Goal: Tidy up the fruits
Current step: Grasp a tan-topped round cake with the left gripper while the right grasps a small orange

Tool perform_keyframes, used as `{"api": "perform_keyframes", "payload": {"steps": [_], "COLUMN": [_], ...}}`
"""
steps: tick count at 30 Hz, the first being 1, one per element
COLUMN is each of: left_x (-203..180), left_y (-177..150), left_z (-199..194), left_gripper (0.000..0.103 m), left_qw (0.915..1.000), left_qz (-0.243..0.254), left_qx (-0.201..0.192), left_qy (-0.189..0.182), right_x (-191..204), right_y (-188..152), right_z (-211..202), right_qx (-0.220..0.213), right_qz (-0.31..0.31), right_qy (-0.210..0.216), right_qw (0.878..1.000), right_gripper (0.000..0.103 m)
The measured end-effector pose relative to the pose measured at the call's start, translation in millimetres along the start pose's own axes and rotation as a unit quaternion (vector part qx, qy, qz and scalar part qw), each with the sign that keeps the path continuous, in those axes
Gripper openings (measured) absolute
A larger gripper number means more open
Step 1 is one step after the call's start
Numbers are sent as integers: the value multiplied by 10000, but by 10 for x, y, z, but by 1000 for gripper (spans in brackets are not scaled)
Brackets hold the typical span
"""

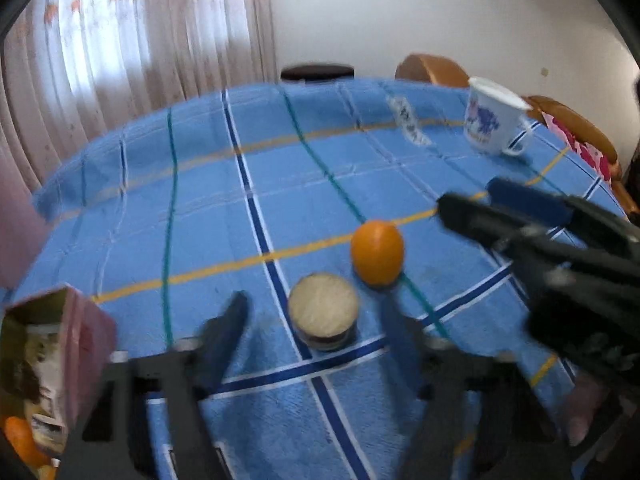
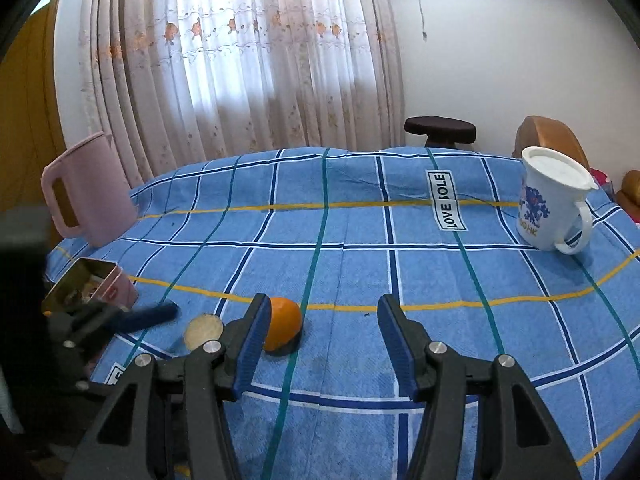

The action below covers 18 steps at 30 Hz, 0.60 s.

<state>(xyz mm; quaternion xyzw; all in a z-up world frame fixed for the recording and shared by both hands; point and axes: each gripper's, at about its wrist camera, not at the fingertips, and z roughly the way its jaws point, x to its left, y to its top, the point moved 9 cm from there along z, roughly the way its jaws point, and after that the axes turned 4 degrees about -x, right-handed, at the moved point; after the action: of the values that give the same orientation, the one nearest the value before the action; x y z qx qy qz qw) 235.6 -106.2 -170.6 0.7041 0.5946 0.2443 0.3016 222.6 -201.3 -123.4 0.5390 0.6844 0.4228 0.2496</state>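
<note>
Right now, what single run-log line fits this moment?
orange: loose on tablecloth | pink tin: open | left gripper: open, empty | right gripper: open, empty

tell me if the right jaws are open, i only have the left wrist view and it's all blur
Observer: Yes, the right gripper is open, with only bare cloth between its jaws.
Operator: so where's the orange relative to it
Observer: The orange lies on the cloth just outside the gripper's left finger, which partly hides it. It is not between the jaws.
Operator: and the pink blur at my left edge
Observer: That is a pink pitcher, standing upright near the table's edge, beyond the open tin.
</note>
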Motion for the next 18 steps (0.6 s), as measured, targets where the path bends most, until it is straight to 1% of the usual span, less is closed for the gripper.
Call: {"api": "perform_keyframes", "payload": {"steps": [1,2,6,10,11,13,15,16,17,18], "left_x": [-3,13,148,340,372,410,447,477,524,538], "left_y": [-4,-3,14,9,9,2,-6,-1,-1,0], "left_z": [0,-8,-84,-109,-119,-132,-149,-156,-169,-179], "left_gripper": [37,36,36,36,36,36,36,36,36,36], "left_qw": [9998,9997,9996,9990,9989,9989,9985,9982,9977,9972], "left_qz": [-77,-129,-210,-371,-387,-380,-424,-477,-565,-619], "left_qx": [6,-16,-186,-226,-250,-260,-280,-297,-326,-352], "left_qy": [-156,-202,-76,-35,-39,-71,-185,-184,-167,-213], "right_x": [2,16,95,238,280,321,344,354,362,376], "right_y": [3,9,6,-33,-45,-86,-106,-115,-131,-145], "right_z": [12,34,171,324,357,433,469,482,500,518], "right_qx": [4,31,216,426,474,605,683,714,769,823], "right_qz": [8,20,51,-32,-56,-109,-76,-87,-125,-144], "right_qy": [4,33,146,264,304,253,305,301,269,286], "right_qw": [10000,10000,9996,9987,9984,9978,9972,9970,9966,9961], "right_gripper": [57,57,57,57,57,57,57,57,57,50]}}
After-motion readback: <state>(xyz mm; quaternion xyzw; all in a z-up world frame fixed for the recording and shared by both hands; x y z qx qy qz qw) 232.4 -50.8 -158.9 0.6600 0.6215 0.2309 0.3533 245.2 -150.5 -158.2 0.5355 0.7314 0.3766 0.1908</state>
